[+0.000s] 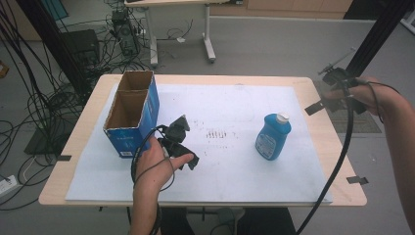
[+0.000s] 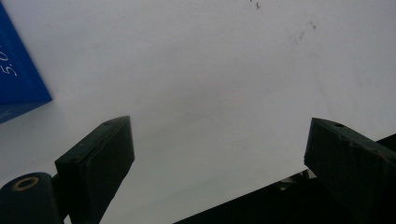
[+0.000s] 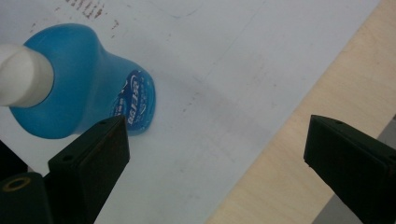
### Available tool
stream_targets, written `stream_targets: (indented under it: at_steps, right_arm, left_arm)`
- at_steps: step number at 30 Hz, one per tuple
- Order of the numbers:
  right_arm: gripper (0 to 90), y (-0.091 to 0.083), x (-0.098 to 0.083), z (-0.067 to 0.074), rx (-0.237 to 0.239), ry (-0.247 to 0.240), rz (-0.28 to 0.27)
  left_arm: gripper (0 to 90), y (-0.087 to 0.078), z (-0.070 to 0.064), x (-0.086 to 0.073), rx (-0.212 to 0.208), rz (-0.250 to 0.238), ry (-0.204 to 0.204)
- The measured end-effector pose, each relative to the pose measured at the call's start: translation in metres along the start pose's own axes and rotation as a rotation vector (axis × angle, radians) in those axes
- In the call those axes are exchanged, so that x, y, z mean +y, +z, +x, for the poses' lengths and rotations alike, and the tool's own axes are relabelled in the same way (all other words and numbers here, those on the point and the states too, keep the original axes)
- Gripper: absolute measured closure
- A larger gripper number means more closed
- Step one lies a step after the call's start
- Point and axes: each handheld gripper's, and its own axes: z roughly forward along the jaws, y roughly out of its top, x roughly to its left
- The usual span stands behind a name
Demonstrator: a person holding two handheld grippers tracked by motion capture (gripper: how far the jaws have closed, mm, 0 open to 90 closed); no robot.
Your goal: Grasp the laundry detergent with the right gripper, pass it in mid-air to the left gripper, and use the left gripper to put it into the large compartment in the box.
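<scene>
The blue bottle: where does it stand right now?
In the high view the blue bottle stands upright, right of centre on the white sheet, across from the cardboard box.

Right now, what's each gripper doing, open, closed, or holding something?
Left gripper: open, nothing between its jaws, over the white sheet.
Right gripper: open, holding nothing, above the blue bottle.

From my remote seat I look down on a pale wooden bench (image 1: 323,147) with rounded corners; a white sheet (image 1: 235,166) covers most of its top, smudged with dark marks near the middle; grey floor (image 1: 274,44) lies all around. Beyond stands a second table on white legs (image 1: 209,39); tangled black cables (image 1: 44,107) spread over the floor at left; black frame posts (image 1: 377,34) rise at right; the light is soft and even.
</scene>
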Motion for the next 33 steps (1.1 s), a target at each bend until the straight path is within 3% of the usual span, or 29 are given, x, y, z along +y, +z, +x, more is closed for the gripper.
stream_targets:
  at_steps: [23, 33]
  right_arm:
    - [6.3, 0.024, -0.052, 0.021, 0.001, -0.019, 0.002]
    - [6.5, 0.031, -0.066, 0.031, -0.001, -0.027, -0.002]
  left_arm:
    - [8.8, 0.003, -0.003, -0.001, -0.003, 0.008, 0.004]
    - [8.7, 0.003, -0.005, -0.002, -0.005, 0.007, 0.008]
